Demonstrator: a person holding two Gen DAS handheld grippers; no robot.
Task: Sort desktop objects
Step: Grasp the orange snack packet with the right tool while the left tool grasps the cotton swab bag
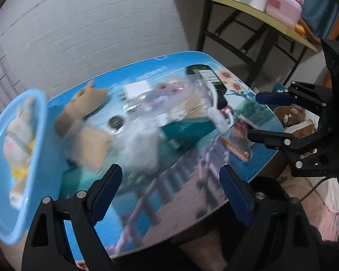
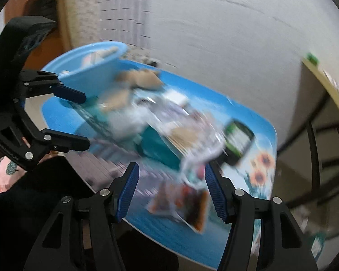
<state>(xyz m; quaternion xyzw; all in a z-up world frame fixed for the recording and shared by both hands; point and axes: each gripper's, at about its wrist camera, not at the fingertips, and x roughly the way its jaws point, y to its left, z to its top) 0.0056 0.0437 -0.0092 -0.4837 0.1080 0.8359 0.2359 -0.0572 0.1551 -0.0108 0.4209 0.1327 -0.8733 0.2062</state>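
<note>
A small table [image 1: 187, 194] with a blue printed top carries a blurred heap: a tan plush toy [image 1: 85, 117], a white fluffy thing [image 1: 140, 149], a teal box [image 1: 185, 131], a clear bag of sticks [image 1: 192, 103], a black device with a green label [image 1: 205, 74] and an orange comb packet [image 1: 237, 140]. A blue basin [image 1: 18, 158] at the left holds plush toys. My left gripper [image 1: 171, 192] hangs open over the table's near part, nothing in it. My right gripper [image 2: 173, 192] is open above the orange packet [image 2: 183, 203], its pads clear of it. Each gripper shows in the other's view: right gripper [image 1: 260, 116], left gripper [image 2: 83, 119].
A brown bear toy [image 1: 291, 115] lies off the table's right edge. Behind stands a yellow-topped desk [image 1: 237, 6] on black legs with a pink container [image 1: 284, 0]. A white wall closes the back. A person's dark sleeve [image 2: 45, 192] is at the lower left.
</note>
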